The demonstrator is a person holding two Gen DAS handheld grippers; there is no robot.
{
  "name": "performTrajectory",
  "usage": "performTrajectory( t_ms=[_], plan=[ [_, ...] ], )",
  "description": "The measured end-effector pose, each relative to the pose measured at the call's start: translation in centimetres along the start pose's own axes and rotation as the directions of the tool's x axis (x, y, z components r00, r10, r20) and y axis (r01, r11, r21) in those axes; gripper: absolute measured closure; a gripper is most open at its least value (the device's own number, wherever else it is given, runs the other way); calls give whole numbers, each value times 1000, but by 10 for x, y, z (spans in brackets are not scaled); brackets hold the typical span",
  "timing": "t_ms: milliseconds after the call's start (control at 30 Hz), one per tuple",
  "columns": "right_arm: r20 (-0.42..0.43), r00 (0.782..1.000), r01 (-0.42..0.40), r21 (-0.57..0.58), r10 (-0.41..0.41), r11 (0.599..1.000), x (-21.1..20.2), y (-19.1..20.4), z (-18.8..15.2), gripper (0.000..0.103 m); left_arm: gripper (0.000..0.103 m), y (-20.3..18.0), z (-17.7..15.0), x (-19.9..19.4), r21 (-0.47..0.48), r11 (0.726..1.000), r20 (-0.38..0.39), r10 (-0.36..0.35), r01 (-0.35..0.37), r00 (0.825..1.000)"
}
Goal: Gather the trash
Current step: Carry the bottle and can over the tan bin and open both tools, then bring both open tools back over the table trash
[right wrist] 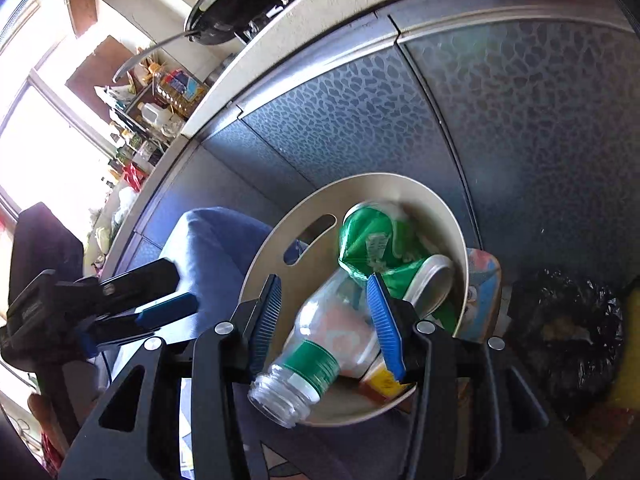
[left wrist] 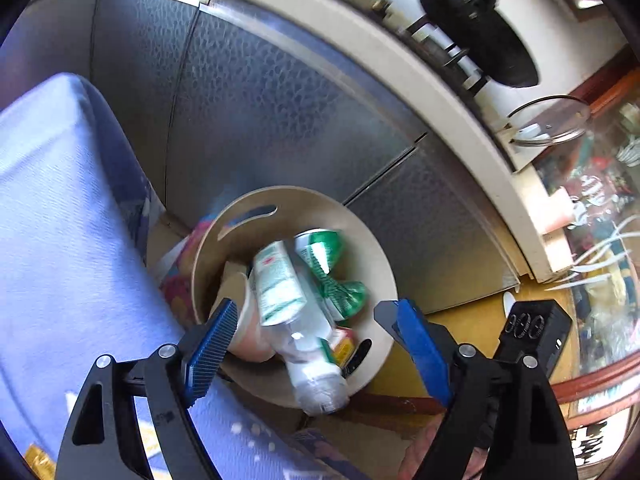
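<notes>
A beige round trash bin (left wrist: 372, 240) (right wrist: 448, 208) stands on the floor against a grey cabinet. In it lie a clear plastic bottle (left wrist: 296, 320) (right wrist: 320, 344) with a green-and-white label, a crushed green can (left wrist: 336, 276) (right wrist: 380, 248), a pink cup (left wrist: 250, 336) and a small yellow-red carton (right wrist: 380, 380). My left gripper (left wrist: 312, 336) is open above the bin, with its fingers on either side of the bottle. My right gripper (right wrist: 326, 320) is open, its blue pads (right wrist: 386, 328) either side of the bottle without touching it. The left gripper also shows in the right wrist view (right wrist: 120, 312).
A blue cushioned seat (left wrist: 60, 220) (right wrist: 208, 248) is beside the bin. A black trash bag (right wrist: 568, 320) lies to the bin's right. The grey cabinet front (left wrist: 280, 100) with a counter on top stands behind it. A glass-topped table (left wrist: 600, 240) is on the right.
</notes>
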State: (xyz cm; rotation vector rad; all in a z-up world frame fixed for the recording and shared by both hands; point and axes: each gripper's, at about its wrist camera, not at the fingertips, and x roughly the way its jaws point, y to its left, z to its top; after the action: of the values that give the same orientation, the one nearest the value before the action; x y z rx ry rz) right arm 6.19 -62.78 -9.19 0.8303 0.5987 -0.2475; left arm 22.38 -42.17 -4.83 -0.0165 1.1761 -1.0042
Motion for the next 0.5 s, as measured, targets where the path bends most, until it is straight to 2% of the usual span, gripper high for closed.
performTrajectory(
  t_ms=[100, 233, 367, 500],
  plan=[
    [10, 1000, -7, 8, 7, 1000, -10, 2, -2, 58, 21, -7, -11, -19, 30, 999, 42, 22, -23, 999],
    [20, 1000, -17, 6, 17, 1000, -26, 11, -12, 58, 21, -17, -30, -42, 82, 993, 107, 81, -90, 991],
    [25, 999, -28, -6, 28, 1000, -45, 25, -26, 58, 21, -26, -57, -69, 146, 972, 186, 156, -185, 970],
    [25, 999, -42, -25, 43, 999, -62, 40, -47, 58, 21, -26, -88, -96, 174, 944, 259, 230, -279, 938]
  ],
)
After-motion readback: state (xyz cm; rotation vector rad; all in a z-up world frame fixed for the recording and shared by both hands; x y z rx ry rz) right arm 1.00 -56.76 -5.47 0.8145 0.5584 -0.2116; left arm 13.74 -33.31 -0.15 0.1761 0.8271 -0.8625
